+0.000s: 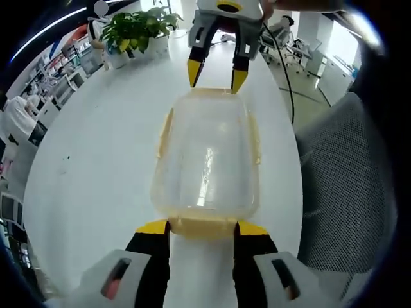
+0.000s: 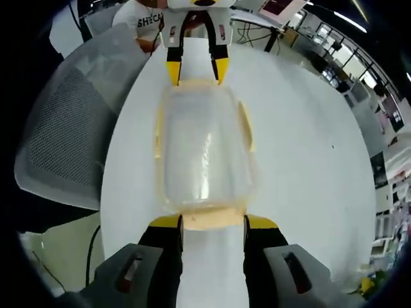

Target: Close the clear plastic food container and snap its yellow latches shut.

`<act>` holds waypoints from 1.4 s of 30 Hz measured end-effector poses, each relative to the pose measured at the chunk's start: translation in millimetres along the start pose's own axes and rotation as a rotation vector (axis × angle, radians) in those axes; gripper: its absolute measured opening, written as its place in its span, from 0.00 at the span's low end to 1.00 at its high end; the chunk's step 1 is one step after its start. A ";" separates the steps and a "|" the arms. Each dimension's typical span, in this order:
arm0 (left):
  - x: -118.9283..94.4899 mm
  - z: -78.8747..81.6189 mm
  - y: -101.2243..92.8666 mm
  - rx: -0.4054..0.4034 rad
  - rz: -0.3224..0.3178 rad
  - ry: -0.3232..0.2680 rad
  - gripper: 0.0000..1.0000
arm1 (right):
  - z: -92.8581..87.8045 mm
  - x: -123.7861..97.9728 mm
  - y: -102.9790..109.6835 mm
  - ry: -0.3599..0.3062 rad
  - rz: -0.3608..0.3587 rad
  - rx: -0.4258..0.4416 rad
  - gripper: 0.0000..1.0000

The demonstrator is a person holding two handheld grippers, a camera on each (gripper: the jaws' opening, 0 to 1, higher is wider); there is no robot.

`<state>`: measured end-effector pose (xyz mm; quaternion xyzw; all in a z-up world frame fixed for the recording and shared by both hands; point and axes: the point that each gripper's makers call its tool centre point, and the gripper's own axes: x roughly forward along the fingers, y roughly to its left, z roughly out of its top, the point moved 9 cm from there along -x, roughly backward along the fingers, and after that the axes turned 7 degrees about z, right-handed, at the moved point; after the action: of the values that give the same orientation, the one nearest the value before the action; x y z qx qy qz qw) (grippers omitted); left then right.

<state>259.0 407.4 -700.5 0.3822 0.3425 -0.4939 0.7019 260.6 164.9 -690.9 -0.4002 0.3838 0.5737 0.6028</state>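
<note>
A clear plastic food container point(image 1: 205, 160) with its lid on lies lengthwise on the white table point(image 1: 90, 167). Yellow side latches point(image 1: 165, 131) stick out from its long sides. In the left gripper view, my left gripper point(image 1: 202, 228) is open, its yellow-tipped jaws on either side of the near end latch point(image 1: 202, 223). My right gripper point(image 1: 215, 76) stands open at the far end. The right gripper view shows the same container point(image 2: 205, 154) from the other end. There my right gripper point(image 2: 213, 222) straddles the end latch point(image 2: 212, 219), and the left gripper point(image 2: 194, 69) is open at the far end.
A grey mesh chair point(image 1: 340, 186) point(image 2: 64, 141) stands beside the table's edge. A potted plant point(image 1: 135, 32) sits at the far end of the table, with a black cable point(image 1: 286, 70) trailing nearby. A person in a white shirt point(image 2: 144, 22) is behind the left gripper.
</note>
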 end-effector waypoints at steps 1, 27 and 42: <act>0.5 1.1 -0.2 0.002 -0.002 -0.002 0.33 | -1.5 0.1 0.3 0.002 0.000 0.000 0.33; 6.5 8.6 -4.8 -0.007 -0.018 -0.003 0.33 | -11.5 -1.6 3.1 0.010 -0.003 0.006 0.33; 12.3 7.5 -6.9 -0.046 -0.010 -0.022 0.33 | -9.2 -0.4 5.9 0.039 0.013 -0.052 0.02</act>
<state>256.6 394.0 -708.9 0.3588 0.3479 -0.4935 0.7118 254.7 156.4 -694.3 -0.4241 0.3831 0.5797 0.5809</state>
